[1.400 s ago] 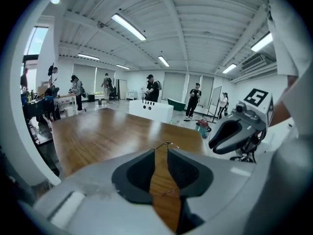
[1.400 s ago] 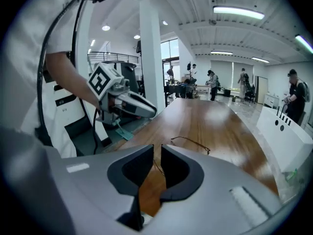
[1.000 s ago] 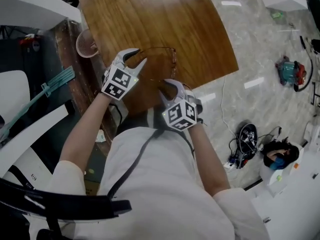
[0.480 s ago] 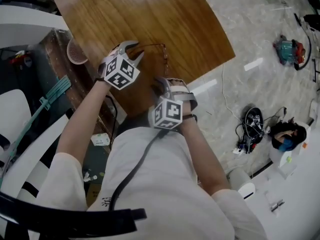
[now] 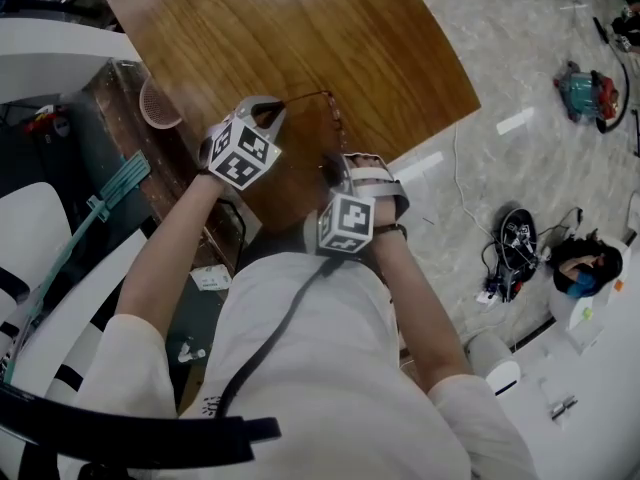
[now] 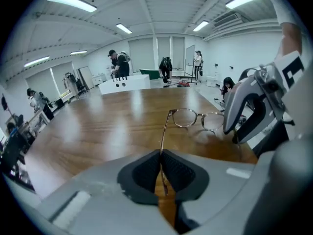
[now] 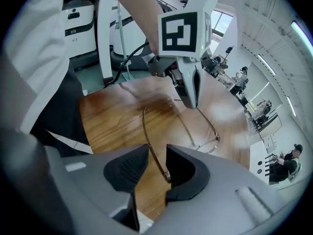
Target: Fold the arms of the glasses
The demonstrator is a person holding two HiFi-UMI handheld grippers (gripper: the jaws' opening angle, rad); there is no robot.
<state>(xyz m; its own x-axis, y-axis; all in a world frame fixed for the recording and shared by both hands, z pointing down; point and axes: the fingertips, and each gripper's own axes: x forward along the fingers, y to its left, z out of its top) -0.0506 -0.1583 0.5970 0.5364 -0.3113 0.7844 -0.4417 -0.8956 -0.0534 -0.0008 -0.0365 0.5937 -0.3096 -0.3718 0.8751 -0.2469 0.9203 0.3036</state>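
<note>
glasses [image 6: 186, 117] | arm [image 6: 164, 133] pinched in left hand-held gripper [image 6: 160, 155] | jaws just closed

Big open hall under a white ceiling [image 6: 161, 9] with long strip lights [image 6: 71, 2]. White walls [image 6: 234, 53] all round. Glossy brown wooden table [image 5: 300, 28] on a pale grey marble floor [image 5: 500, 68]. White counter [image 6: 124, 83] beyond the table, people [image 6: 117, 65] standing about. Tangle of cables [image 5: 510, 258] on the floor.

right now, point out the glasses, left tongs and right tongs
glasses [image 6: 185, 118], left gripper view, on nearer lens
left tongs [image 6: 160, 155], left gripper view, between tips just closed onto a glasses arm
right tongs [image 7: 157, 153], right gripper view, between tips that just closed further, other arm inside
</note>
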